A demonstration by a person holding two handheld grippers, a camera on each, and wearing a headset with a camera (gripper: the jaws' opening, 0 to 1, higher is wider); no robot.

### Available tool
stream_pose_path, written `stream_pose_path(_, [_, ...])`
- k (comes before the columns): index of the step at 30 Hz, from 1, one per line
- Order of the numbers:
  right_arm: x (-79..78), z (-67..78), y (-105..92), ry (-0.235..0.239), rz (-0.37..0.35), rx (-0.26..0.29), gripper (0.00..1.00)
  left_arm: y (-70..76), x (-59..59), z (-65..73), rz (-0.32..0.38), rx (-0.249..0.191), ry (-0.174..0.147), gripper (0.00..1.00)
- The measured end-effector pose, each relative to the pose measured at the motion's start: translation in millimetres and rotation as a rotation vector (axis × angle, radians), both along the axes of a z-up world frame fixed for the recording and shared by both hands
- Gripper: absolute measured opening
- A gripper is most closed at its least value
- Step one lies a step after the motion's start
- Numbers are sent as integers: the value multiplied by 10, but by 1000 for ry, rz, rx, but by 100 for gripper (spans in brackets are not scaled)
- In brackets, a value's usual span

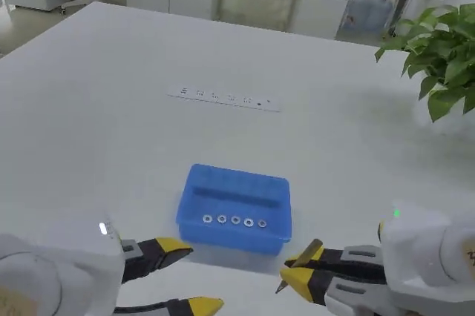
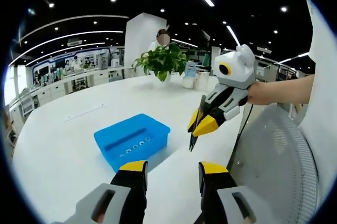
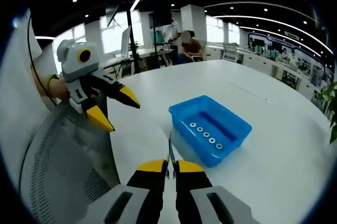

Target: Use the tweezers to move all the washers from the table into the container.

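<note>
A blue container (image 1: 230, 236) stands on the white table, with several washers (image 1: 234, 220) lying in a row on its floor. My left gripper (image 1: 191, 275) is open and holds nothing, low at the container's near left corner. My right gripper (image 1: 300, 268) is shut on the tweezers (image 1: 310, 251), near the container's right front corner, their tip pointing down and left. In the left gripper view, my jaws (image 2: 174, 170) gape before the container (image 2: 152, 129), and the right gripper (image 2: 202, 123) carries the tweezers (image 2: 196, 129). In the right gripper view, the tweezers (image 3: 169, 153) stick out between my shut jaws (image 3: 169, 167).
A white power strip (image 1: 223, 99) lies farther back on the table. A green plant (image 1: 445, 56) stands at the right edge. A grey mesh chair (image 2: 274, 166) is close behind the grippers. People sit at a far desk (image 3: 184, 45).
</note>
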State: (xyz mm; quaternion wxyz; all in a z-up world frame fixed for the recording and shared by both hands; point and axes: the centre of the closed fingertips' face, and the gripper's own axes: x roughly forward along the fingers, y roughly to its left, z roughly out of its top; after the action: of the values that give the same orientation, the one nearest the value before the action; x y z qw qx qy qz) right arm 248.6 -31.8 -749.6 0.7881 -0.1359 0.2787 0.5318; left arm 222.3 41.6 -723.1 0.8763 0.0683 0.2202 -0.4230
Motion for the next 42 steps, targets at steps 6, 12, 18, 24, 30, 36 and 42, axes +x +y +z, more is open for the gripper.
stream_pose_path(6, [-118,-94,40,3,55,-27,3,-99,-65,-12,-66,17,28,24])
stream_pose_path(12, [-252,-258,8,-89,221,-222,3,-396,-108,27,-199,42,51,24])
stream_pose_path(18, [-378,-317,81,-102,343,-267,3,-663,-130,83,-335,85,47,20])
stream_pose_path(24, [-404,-391,60,-136,409,-341,3,-739,-186,26,-484,224,20,8])
stream_pose_path(30, [-413,-388,54,-146,431,-358,3,-798,-221,-26,-522,246,47,6])
stream_pose_path(36, [-423,-389,66,-147,436,-357,3,-821,-233,-78,-539,278,39,1])
stream_pose_path(42, [-436,-391,84,-143,432,-341,3,-777,-215,-140,-545,329,38,0])
